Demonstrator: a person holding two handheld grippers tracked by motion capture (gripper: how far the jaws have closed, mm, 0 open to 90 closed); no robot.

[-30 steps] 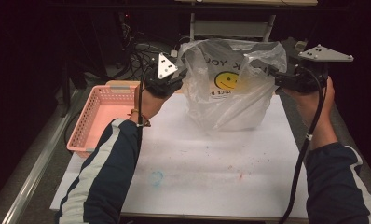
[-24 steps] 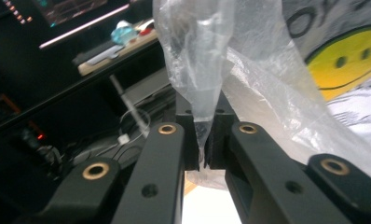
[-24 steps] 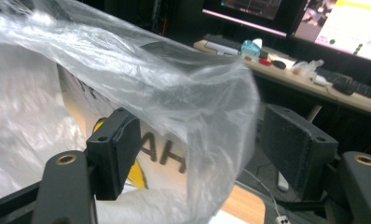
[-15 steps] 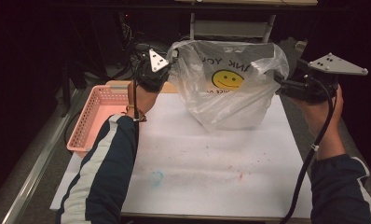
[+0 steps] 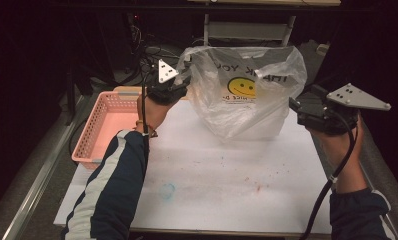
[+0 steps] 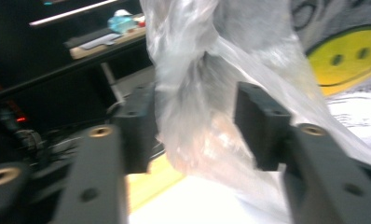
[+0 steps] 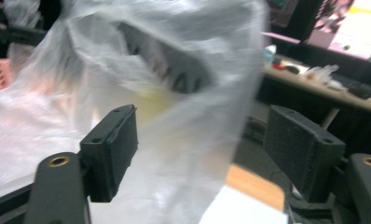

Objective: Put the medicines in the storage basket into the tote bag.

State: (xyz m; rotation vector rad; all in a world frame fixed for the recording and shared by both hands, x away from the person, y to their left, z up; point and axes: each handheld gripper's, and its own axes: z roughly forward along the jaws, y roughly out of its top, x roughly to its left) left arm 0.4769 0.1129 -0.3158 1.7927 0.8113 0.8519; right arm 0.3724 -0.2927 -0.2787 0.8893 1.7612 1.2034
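Left gripper (image 6: pixel 195 126) jaws stand parted, bunched film of the plastic bag (image 6: pixel 249 88) between them; the pads (image 6: pixel 137 123) are not pressed onto it, slack gap on both sides, so released, not clamping. Right gripper (image 7: pixel 200 154) jaws wide apart too, bag edge hanging loose between them, nearer the left pad (image 7: pixel 113 144); nothing gripped.

From above: left gripper (image 5: pixel 179 82) sits at the bag's 9 o'clock edge, up near its top corner, grey plate on top, hand (image 5: pixel 154 107) under it, dark sleeve with a white stripe (image 5: pixel 112 190) running down to 7 o'clock. Right gripper (image 5: pixel 299 107) is at the bag's 4 o'clock edge, just beside the film; can't tell touching from this view. Hand (image 5: pixel 339 142) behind it, cable trailing to 5 o'clock.

Bag (image 5: pixel 247 90) stands puffed up at the far middle of the white table (image 5: pixel 227 185), 12 o'clock from the person, translucent, yellow smiley face (image 5: pixel 242 86) and dark lettering on it. Contents can't be told.

Pink basket (image 5: pixel 107 127) at 9 o'clock of the table, just left of the left hand. Tangle of cables (image 5: pixel 152 55) behind, dark room.
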